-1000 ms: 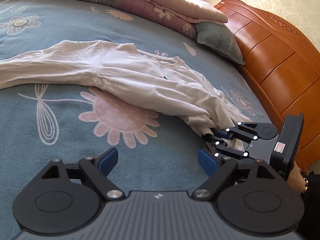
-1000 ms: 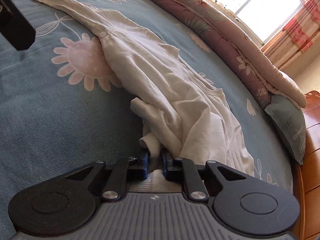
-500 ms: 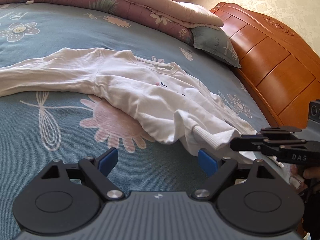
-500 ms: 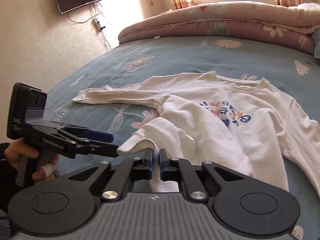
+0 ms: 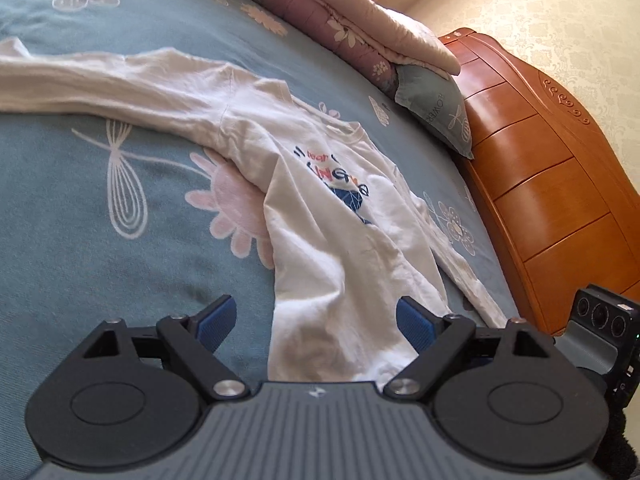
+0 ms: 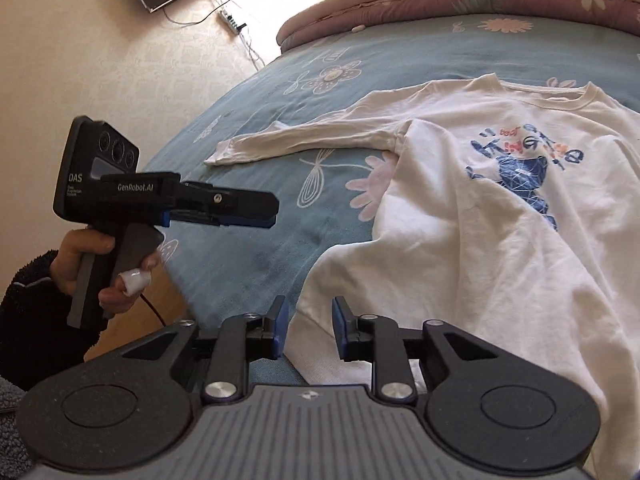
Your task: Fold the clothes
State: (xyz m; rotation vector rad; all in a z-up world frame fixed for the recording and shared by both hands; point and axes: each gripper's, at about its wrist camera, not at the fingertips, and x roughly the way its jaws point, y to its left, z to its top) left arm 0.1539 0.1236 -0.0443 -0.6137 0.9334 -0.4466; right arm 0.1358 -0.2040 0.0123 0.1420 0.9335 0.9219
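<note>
A: Since let go only a moment ago, nearest entry: right gripper [image 6: 308,328], pads a little apart, just opened off the hem pinched earlier; cloth lying loose between them, unpressed.

B: Noted. Left gripper [image 5: 316,324]?

A: Spread wide, holding nothing, hovering over the lower edge of the white shirt [image 5: 340,240].

B: Shirt itself?

A: Laid out on the blue floral bedsheet [image 5: 80,248], printed front [image 5: 344,184] now facing up where bunched and hidden a second back. Far sleeve [image 5: 100,84] stretched out; near sleeve [image 5: 452,264] trailing toward the headboard [image 5: 560,200].

B: Meaning for the fold?

A: Likely spreading finished; smoothing or a first sleeve fold next. Beyond: pillow [image 5: 436,108], rolled quilt [image 5: 360,28].
</note>
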